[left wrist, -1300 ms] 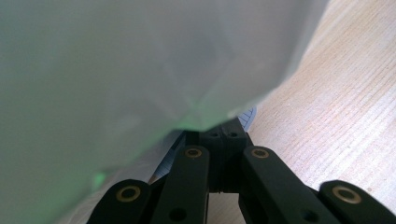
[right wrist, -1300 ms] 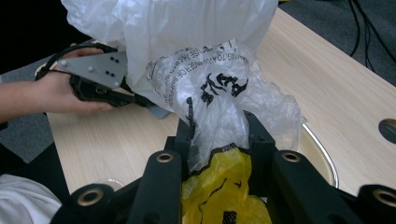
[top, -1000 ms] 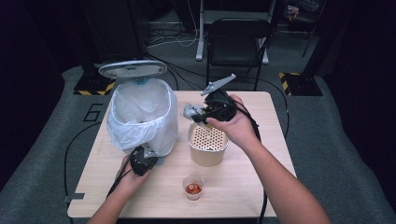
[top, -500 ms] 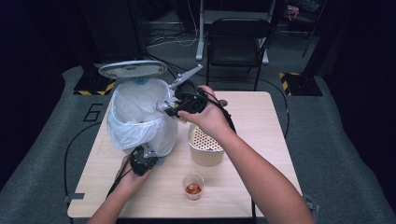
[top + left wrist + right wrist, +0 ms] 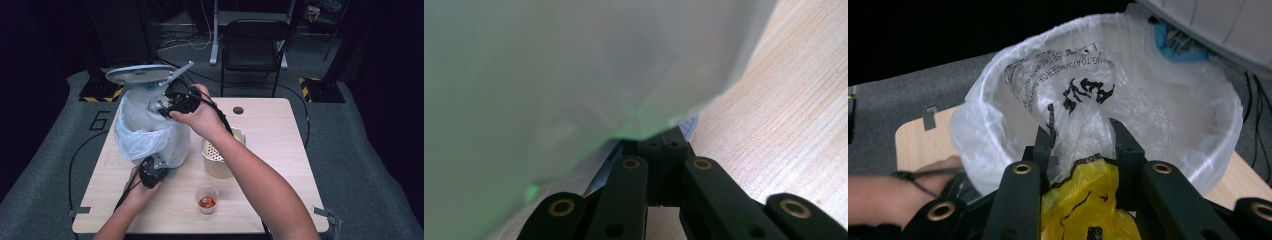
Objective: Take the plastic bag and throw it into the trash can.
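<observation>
The plastic wrapper (image 5: 1083, 165), clear with a yellow part, is clenched in the right gripper (image 5: 1080, 150) above the open bin (image 5: 150, 127). The left gripper (image 5: 152, 170), clamped shut, pins the bin's pedal; slipping off would drop the lid (image 5: 140, 75).

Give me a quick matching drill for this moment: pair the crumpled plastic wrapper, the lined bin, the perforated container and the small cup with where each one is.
Things:
1. crumpled plastic wrapper
2. lined bin
3. perforated container
4. small cup

Places:
A. at the table's near edge, holding something reddish
B. between the right gripper's jaws, above the bin's opening
C. middle of the table, under the right forearm
D. table's left side, lid raised behind it

Pairs: 1-B, 2-D, 3-C, 4-A
</observation>
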The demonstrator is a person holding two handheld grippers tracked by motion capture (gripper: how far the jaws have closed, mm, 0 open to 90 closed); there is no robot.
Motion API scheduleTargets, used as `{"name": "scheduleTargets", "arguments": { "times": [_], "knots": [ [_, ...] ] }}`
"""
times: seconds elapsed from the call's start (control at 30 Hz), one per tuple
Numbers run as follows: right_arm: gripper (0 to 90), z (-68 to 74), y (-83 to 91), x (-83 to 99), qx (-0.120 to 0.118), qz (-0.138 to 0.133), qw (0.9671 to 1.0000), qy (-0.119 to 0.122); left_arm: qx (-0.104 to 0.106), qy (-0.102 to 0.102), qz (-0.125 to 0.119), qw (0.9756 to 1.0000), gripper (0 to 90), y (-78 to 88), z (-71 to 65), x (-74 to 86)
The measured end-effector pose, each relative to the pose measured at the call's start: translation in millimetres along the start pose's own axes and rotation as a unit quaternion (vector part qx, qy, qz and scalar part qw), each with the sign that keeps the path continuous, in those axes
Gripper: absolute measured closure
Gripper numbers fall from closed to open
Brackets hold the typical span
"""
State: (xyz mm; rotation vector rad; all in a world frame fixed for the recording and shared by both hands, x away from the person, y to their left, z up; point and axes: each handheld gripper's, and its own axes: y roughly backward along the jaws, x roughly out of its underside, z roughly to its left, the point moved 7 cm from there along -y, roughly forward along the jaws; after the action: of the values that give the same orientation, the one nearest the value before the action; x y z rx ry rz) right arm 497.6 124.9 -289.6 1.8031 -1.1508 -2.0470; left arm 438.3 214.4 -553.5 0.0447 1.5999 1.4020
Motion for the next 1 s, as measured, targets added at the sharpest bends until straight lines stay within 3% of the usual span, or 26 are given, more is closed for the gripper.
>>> {"name": "scheduleTargets", "arguments": {
  "times": [0.23, 0.47, 1.0],
  "knots": [
    [70.5, 3.7, -18.1, -6.2, 0.018, -0.011, 0.9998, 0.006, -0.001, -0.003, -0.001, 1.0, 90.0, 0.1, 0.3, -0.2],
    [70.4, 5.0, -33.5, -6.7, 0.026, -0.038, 0.9989, -0.004, -0.002, 0.0, -0.002, 1.0, 90.0, -0.3, -0.4, -0.3],
    [68.6, -0.4, -67.3, -3.5, 0.052, -0.033, 0.9981, -0.009, -0.003, -0.001, -0.003, 1.0, 90.0, -0.2, -0.2, 0.0]
  ]
}}
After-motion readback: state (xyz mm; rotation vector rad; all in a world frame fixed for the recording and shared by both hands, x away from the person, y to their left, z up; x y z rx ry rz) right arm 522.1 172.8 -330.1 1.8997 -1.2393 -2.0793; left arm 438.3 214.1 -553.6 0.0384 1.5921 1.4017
